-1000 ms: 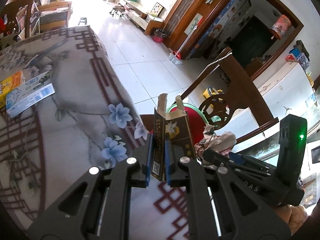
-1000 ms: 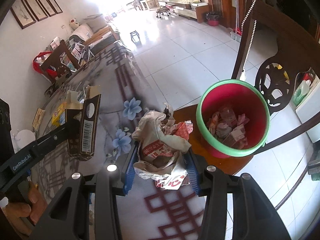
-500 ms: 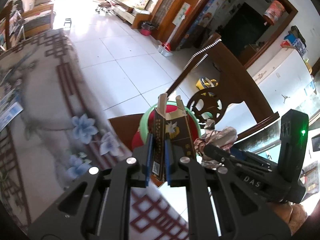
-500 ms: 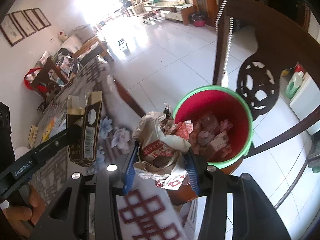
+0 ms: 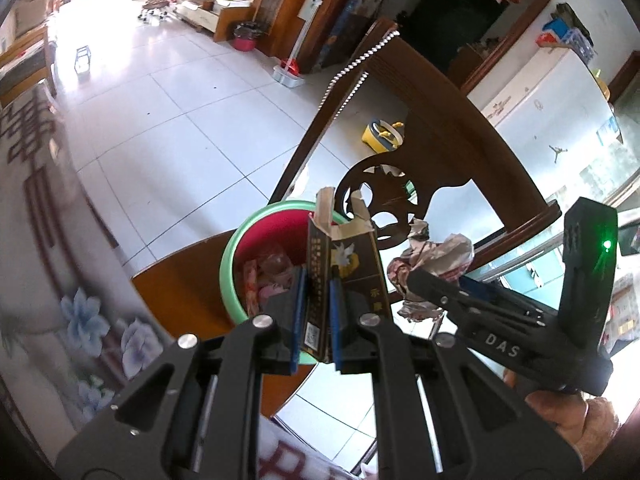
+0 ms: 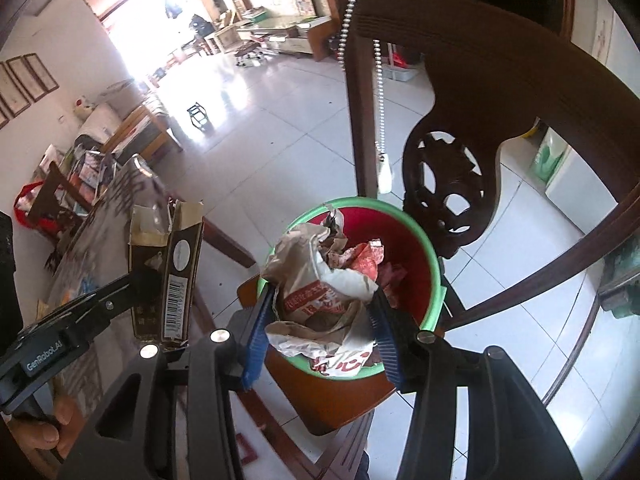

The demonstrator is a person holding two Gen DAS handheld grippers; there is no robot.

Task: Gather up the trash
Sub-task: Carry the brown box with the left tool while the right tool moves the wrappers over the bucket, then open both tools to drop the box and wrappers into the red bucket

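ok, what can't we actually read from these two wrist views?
- Bin contents and fill level: right wrist view, covered by the crumpled wrapper; left wrist view, by the dark carton.
- Tablecloth and anything on it: left wrist view, motion-blurred.
- Carton print: too small in both views.
- Chair seat extent: right wrist view, cut off behind the right gripper.

"DAS" is printed in white on the black body of the right tool [image 5: 424, 288], as seen from the left wrist. "GenRobot.AI" is read on the arm of the left tool [image 6: 132, 296] in the right wrist view. A barcode with digits too small to read is carried on the side of the dark carton [image 6: 176, 276]. Red Chinese characters, perhaps a shop name, are printed on the crumpled paper bag [image 6: 320, 296].
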